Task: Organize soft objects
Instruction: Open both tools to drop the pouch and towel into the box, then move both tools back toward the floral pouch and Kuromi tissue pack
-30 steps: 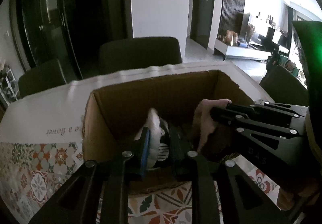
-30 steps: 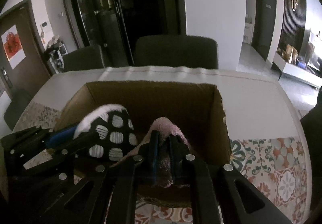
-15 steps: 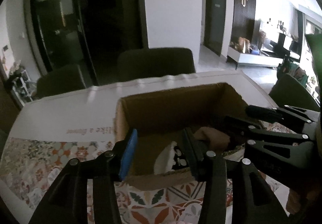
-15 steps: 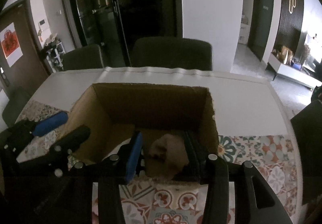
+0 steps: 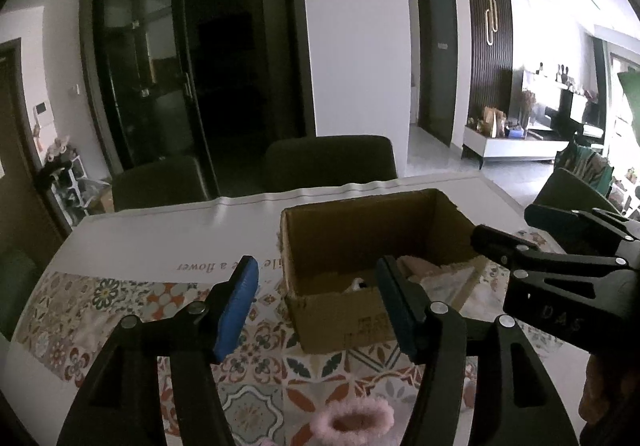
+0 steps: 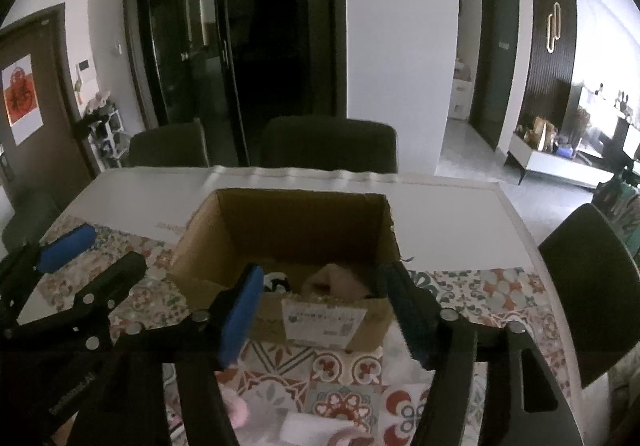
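1. Soft items: pink cloth (image 6: pixel 334 280) and spotted piece (image 6: pixel 276 281) lie inside cardboard box (image 6: pixel 280 224).
2. My left gripper (image 5: pixel 316 304) and right gripper (image 6: pixel 326 310) have just been opening; both empty.
3. Left: pink fluffy ring (image 5: pixel 352 420) on table (image 5: pixel 160 242), near me.

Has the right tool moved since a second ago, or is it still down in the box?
Yes. The right tool has backed up and out of the box, its jaws just opening and empty; the pink item stays inside.

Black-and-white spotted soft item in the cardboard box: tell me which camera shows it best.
The right wrist view: the black-and-white spotted soft item shows beside the pink plush piece inside the brown cardboard box. The left wrist view catches only a sliver above the box's near wall.
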A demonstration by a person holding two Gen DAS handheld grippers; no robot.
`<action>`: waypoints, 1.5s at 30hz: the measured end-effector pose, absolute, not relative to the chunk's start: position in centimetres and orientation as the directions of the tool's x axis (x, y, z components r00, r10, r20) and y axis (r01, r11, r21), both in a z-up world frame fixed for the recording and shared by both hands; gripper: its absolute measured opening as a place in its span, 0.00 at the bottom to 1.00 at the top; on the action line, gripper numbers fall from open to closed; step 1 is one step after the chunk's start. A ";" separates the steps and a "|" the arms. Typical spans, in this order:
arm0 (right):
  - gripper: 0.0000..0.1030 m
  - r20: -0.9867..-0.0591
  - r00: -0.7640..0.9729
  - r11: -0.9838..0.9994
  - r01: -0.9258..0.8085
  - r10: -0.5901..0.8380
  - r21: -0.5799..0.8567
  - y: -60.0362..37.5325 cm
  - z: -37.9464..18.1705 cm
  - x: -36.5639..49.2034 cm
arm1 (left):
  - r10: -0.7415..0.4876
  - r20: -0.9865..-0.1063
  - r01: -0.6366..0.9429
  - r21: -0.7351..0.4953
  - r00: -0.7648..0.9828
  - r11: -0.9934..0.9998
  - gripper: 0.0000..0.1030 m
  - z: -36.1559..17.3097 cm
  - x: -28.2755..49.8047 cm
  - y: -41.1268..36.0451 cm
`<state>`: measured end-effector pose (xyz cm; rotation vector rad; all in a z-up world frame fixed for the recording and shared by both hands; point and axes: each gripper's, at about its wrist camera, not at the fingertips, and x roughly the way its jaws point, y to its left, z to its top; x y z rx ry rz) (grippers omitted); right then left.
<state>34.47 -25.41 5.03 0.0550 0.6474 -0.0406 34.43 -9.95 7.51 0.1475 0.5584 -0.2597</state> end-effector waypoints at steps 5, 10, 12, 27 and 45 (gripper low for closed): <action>0.64 -0.567 0.823 0.999 0.048 -0.025 0.025 -24.1 5.8 31.7 | -0.191 -0.509 0.268 0.081 0.839 0.960 0.62 7.9 31.6 -8.6; 0.64 -0.564 0.826 0.998 0.047 -0.021 0.032 -22.9 5.5 29.3 | -0.196 -0.504 0.274 0.084 0.841 0.958 0.62 7.9 29.1 -7.3; 0.64 -0.565 0.825 0.998 0.047 -0.014 0.044 -22.5 5.3 28.5 | -0.196 -0.502 0.272 0.083 0.843 0.959 0.62 8.0 28.3 -6.7; 0.64 -0.565 0.825 0.999 0.036 -0.010 0.034 -19.3 2.9 22.9 | -0.173 -0.523 0.250 0.079 0.834 0.965 0.64 5.5 22.1 -3.3; 0.64 -0.617 0.787 0.998 0.052 -0.015 0.042 -19.1 -2.9 18.6 | -0.179 -0.568 0.259 0.063 0.804 0.964 0.64 -0.1 17.9 -3.1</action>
